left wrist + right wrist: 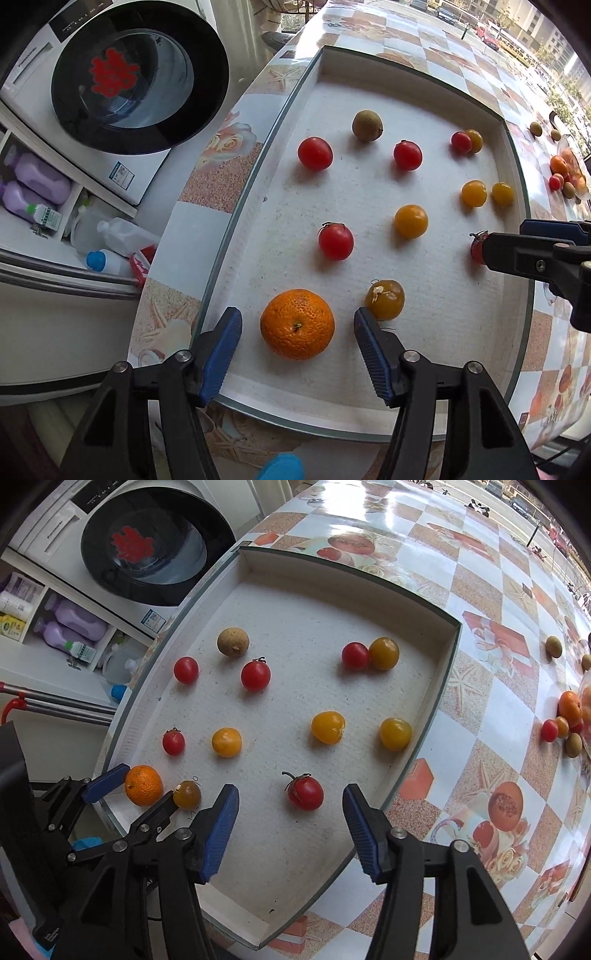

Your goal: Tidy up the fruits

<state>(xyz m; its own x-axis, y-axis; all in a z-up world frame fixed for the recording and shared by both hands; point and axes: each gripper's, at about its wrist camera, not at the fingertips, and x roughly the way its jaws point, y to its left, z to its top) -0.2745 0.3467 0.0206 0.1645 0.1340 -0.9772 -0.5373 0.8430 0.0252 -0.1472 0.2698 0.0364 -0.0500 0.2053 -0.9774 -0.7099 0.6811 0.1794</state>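
A shallow white tray on the table holds red and yellow cherry tomatoes, a brown kiwi-like fruit and a mandarin. My left gripper is open, its jaws on either side of the mandarin, not touching it. A dark yellow tomato lies just right of it. My right gripper is open around a red stemmed tomato, which its arm partly hides in the left wrist view.
More fruit lies at the far right of the checkered tablecloth: a mandarin, small tomatoes and brown fruits. A washing machine and shelves with bottles stand beyond the table's left edge.
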